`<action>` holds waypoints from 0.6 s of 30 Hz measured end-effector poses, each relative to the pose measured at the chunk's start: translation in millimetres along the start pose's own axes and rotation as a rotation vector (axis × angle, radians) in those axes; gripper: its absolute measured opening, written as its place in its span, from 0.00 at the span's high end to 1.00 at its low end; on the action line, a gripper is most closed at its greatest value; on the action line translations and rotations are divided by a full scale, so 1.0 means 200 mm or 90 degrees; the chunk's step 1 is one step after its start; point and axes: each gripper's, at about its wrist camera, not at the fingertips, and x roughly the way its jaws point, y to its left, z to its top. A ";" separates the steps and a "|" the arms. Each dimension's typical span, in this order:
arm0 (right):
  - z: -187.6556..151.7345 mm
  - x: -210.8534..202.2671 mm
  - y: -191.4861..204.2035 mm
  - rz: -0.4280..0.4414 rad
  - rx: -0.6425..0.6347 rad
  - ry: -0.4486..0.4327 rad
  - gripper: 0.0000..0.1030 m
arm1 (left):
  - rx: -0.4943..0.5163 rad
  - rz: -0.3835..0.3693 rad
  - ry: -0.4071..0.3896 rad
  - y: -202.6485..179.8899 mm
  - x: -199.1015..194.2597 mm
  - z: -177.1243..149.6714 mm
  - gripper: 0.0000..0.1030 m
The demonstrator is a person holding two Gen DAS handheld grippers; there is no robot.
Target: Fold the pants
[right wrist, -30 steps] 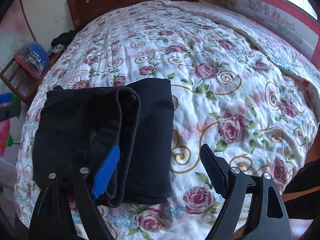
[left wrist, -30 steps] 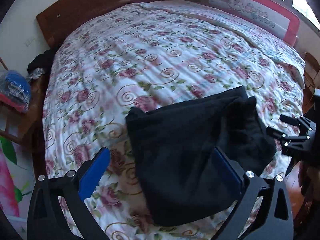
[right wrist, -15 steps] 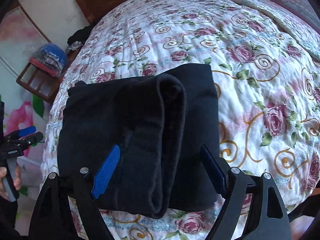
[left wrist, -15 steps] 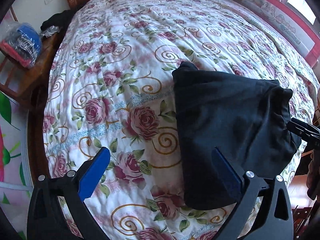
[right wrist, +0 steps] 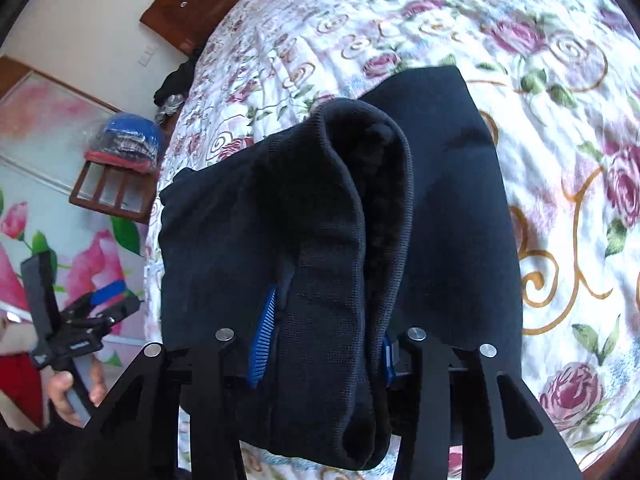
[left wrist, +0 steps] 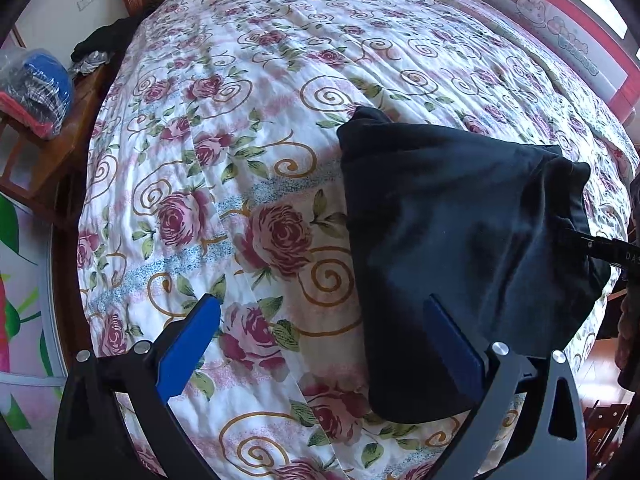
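The black pants lie folded into a thick bundle near the bed's front edge. My left gripper is open and empty, hovering just left of the bundle; its right finger overlaps the bundle's near edge. My right gripper is shut on the raised folded edge of the pants, with cloth bunched between its blue pads. The right gripper's tip shows at the far right of the left wrist view. The left gripper also shows in the right wrist view, held in a hand.
The bed carries a white quilt with roses. A wooden bedside rack holds a bag of clothes. Dark clothing lies by the headboard. A pink rail runs along the far side.
My right gripper closed on the pants' folded edge and lifted it. My left gripper drew off to the left, away from the bundle, and stayed open.
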 end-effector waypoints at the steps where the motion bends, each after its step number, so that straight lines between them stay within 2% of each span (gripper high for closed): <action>1: 0.00 0.00 0.02 -0.007 -0.008 0.002 0.67 | -0.003 0.000 0.004 0.01 0.01 0.00 0.02; 4: 0.00 -0.05 0.08 -0.026 -0.044 -0.008 0.71 | -0.016 -0.002 0.007 0.04 0.01 0.00 0.02; 6: 0.01 -0.09 0.11 -0.029 -0.038 -0.017 0.72 | -0.015 0.000 0.004 0.05 0.00 -0.01 0.02; 9: 0.01 -0.15 0.19 -0.061 -0.070 -0.039 0.74 | -0.014 0.005 -0.001 0.05 -0.02 0.00 0.02; 12: 0.04 -0.23 0.22 -0.060 -0.084 -0.059 0.74 | -0.015 0.007 -0.015 0.06 -0.06 0.02 0.02; 18: 0.10 -0.26 0.12 -0.104 -0.053 -0.075 0.75 | -0.017 0.006 -0.028 0.07 -0.09 0.05 0.02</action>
